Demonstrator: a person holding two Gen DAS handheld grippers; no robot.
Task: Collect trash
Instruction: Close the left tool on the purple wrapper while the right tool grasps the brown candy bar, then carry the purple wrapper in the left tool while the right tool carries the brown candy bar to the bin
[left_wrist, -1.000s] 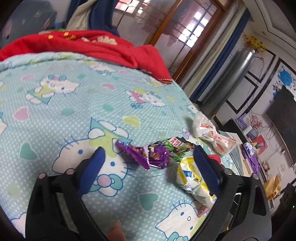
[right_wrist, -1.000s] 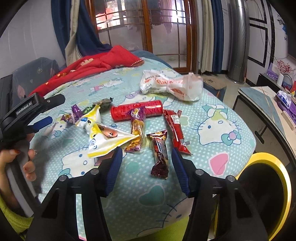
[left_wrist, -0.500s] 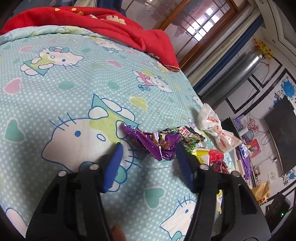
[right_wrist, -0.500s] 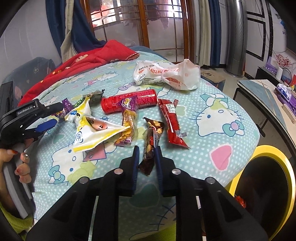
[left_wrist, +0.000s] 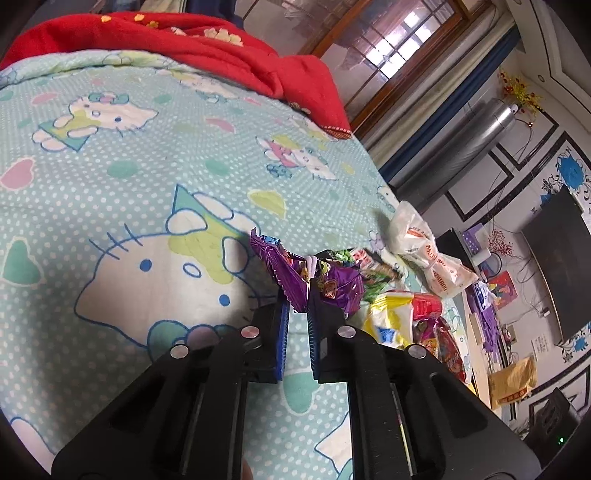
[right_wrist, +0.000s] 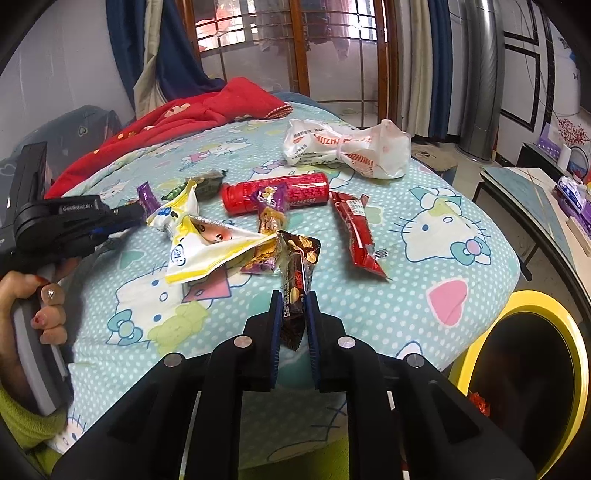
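Both grippers clamped on trash, jaws just finished closing. Left gripper (left_wrist: 297, 308) pinches the near edge of the purple wrapper (left_wrist: 291, 275), which sits crumpled on the bedspread (left_wrist: 147, 177) with its far part against a green packet (left_wrist: 373, 277). In the right wrist view the same gripper (right_wrist: 138, 216) comes in from the left, a hand (right_wrist: 33, 295) around its handle.

Right gripper (right_wrist: 293, 314) grips the lower end of the brown snack bar wrapper (right_wrist: 297, 273); the wrapper's top end stands up off the bedspread (right_wrist: 424, 295), leaning toward the pile.

Rest of the trash lies loose on the bed: yellow-and-white bag (right_wrist: 199, 247) left of the bar, orange-purple wrapper (right_wrist: 269, 225) lying partly over the red can (right_wrist: 275, 192), long red wrapper (right_wrist: 358, 232) to the right, white plastic bag (right_wrist: 347, 149) further back. Red blanket (right_wrist: 192, 110) heaped at the far edge. Yellow-rimmed bin (right_wrist: 524, 373) stands just beside the bed, lower right.
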